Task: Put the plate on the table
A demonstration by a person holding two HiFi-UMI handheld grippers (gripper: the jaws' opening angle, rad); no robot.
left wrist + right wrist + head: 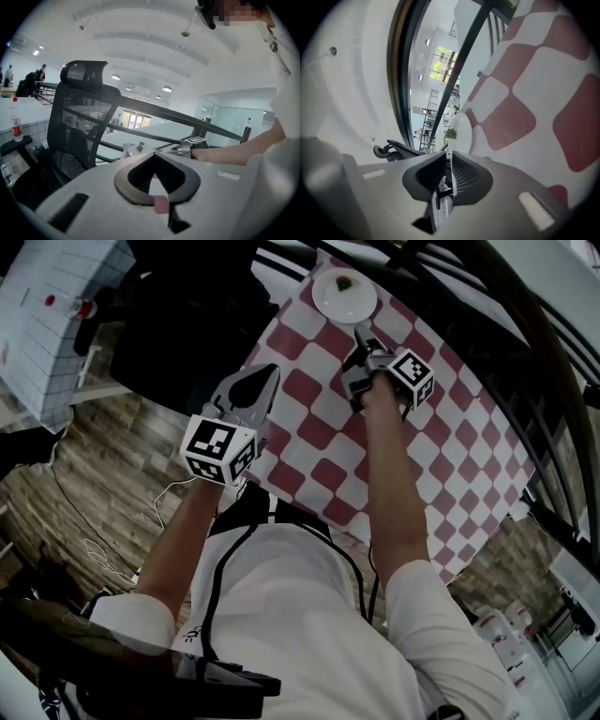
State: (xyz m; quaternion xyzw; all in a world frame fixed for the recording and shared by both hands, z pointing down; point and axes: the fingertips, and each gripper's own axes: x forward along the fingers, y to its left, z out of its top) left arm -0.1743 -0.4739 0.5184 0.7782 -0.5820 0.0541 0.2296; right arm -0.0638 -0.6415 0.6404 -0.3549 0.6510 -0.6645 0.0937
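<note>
Where right gripper [449, 154] overlaps it, plate [465, 133] edge hidden.

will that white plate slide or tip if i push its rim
The plate looks rigid and glazed, so probably breakable if dropped. Lying flat on the checked tablecloth, it would likely slide or drag the cloth, not tip. The green bit on it may shift.

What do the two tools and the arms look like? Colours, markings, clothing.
The left tool and right tool both have light grey bodies, with black ribbed pads lining the jaws. Each carries a cube with black-and-white square markers. The person wears a white short-sleeved shirt with thin black straps over it. The forearms are bare.
</note>
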